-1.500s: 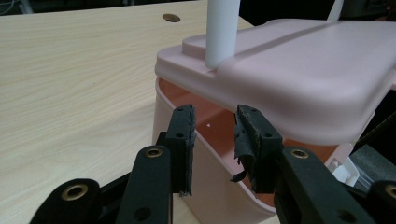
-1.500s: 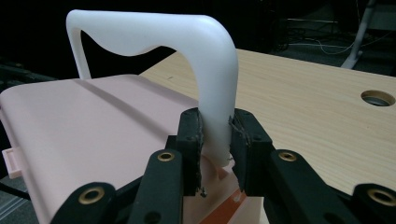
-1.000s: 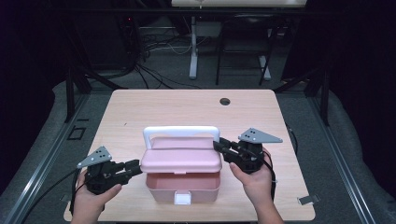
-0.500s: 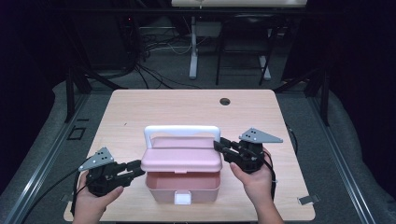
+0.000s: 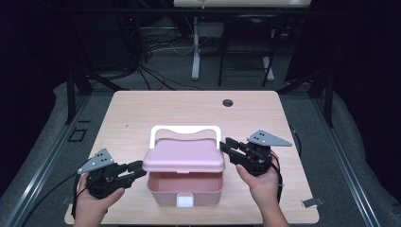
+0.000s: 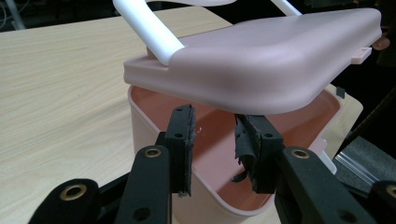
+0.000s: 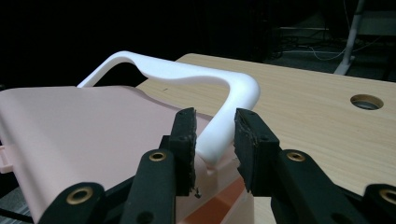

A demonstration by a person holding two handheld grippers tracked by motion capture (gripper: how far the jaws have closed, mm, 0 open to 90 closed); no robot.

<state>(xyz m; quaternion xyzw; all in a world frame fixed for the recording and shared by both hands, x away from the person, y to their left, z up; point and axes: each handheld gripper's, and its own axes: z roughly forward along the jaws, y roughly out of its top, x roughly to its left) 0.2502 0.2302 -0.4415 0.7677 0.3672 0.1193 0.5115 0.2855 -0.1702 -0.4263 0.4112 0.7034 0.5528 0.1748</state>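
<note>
The white handle (image 7: 219, 112) is being straddled by the right gripper (image 7: 214, 140), its jaws just opening, pads seemingly clear; the pink lid (image 7: 70, 130) is being shown tilted above the worktop (image 7: 317, 121).

A lab — floor cables (image 5: 156, 78), dark curtained surroundings.

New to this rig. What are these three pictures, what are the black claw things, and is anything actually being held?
No robot here: a person holds a two-jaw gripper in each hand. The high view looks down on the wooden table; the other two views ride on the grippers.

On the table stands a pink box, its lid raised ajar, with a white handle.

The left gripper sits at the box's left side, its jaws astride the box rim under the lid; a grip cannot be told. The right gripper has the handle's end between its jaws, which have just been opening; the pads look clear of it.
</note>
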